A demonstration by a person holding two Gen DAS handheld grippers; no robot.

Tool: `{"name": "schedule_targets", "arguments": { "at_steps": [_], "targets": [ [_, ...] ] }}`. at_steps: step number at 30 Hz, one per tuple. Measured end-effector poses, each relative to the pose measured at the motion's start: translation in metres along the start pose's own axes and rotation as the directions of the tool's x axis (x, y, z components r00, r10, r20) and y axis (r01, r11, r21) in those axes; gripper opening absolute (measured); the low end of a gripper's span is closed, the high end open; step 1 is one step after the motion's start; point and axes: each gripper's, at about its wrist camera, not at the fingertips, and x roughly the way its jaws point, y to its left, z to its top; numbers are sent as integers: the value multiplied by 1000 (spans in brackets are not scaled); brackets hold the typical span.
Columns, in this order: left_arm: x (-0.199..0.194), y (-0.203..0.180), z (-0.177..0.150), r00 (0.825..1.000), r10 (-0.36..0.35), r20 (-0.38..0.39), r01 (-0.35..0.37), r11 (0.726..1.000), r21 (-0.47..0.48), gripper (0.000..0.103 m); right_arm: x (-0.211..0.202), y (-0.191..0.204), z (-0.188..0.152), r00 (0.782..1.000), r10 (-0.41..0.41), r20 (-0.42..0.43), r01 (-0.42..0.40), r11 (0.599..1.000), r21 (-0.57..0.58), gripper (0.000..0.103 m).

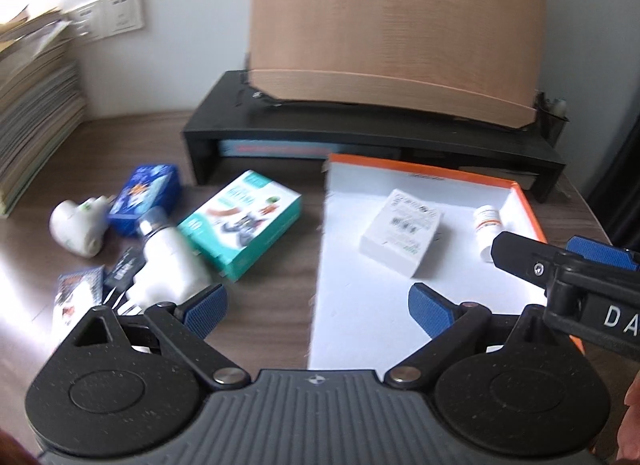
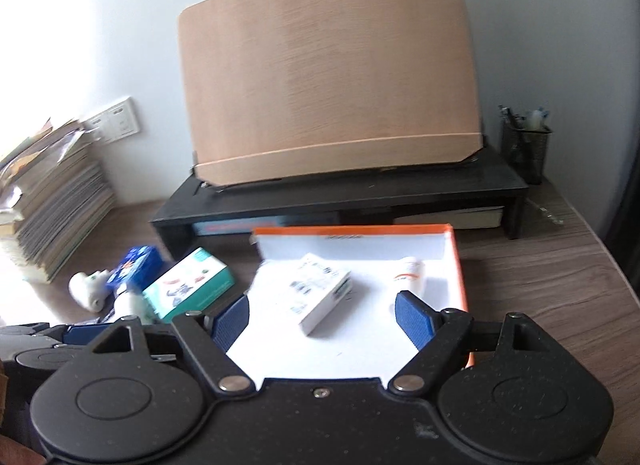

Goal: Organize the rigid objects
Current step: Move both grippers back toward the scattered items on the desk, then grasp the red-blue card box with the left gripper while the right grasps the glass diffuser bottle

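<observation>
An orange-rimmed white tray (image 1: pixel 528 201) lies on the wooden desk and holds a white carton (image 1: pixel 402 231) and a small white bottle with an orange label (image 1: pixel 486 225). Left of the tray lie a teal box (image 1: pixel 240 223), a blue box (image 1: pixel 144 197), a white bottle with a silver cap (image 1: pixel 168 261), a white rounded object (image 1: pixel 78 231) and some small dark packs (image 1: pixel 124 273). My left gripper (image 1: pixel 320 307) hangs open over the tray's near left edge, holding nothing. My right gripper (image 2: pixel 324 319) is open above the tray (image 2: pixel 458 265), with the carton (image 2: pixel 320 293) just ahead of it.
A black desk riser (image 1: pixel 360 133) behind the tray carries a leaning wooden board (image 1: pixel 392 25). A tall stack of books and papers (image 1: pixel 32 105) stands at the far left under wall sockets. A mesh pen holder (image 2: pixel 526 149) sits at the back right.
</observation>
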Motion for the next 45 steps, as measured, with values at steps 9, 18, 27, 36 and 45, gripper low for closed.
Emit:
{"name": "schedule_targets", "arguments": {
  "at_steps": [9, 18, 27, 36, 45],
  "targets": [
    [-17, 36, -18, 999, 43, 7, -43, 998, -48, 100, -3, 31, -12, 998, 55, -27, -56, 998, -37, 95],
    [-20, 137, -25, 985, 169, -40, -172, 975, -138, 100, 9, 97, -28, 986, 140, -89, -148, 984, -97, 95],
    [24, 202, -20, 974, 166, -154, -190, 969, -160, 100, 19, 174, -64, 959, 212, -190, -246, 953, -177, 95],
    [68, 199, -13, 982, 80, -168, -87, 995, -40, 98, 24, 215, -83, 937, 254, -241, -310, 922, -233, 95],
    [56, 231, -15, 994, -17, -108, 20, 999, 30, 60, 43, 248, -103, 911, 265, -315, -365, 874, -320, 95]
  ]
}}
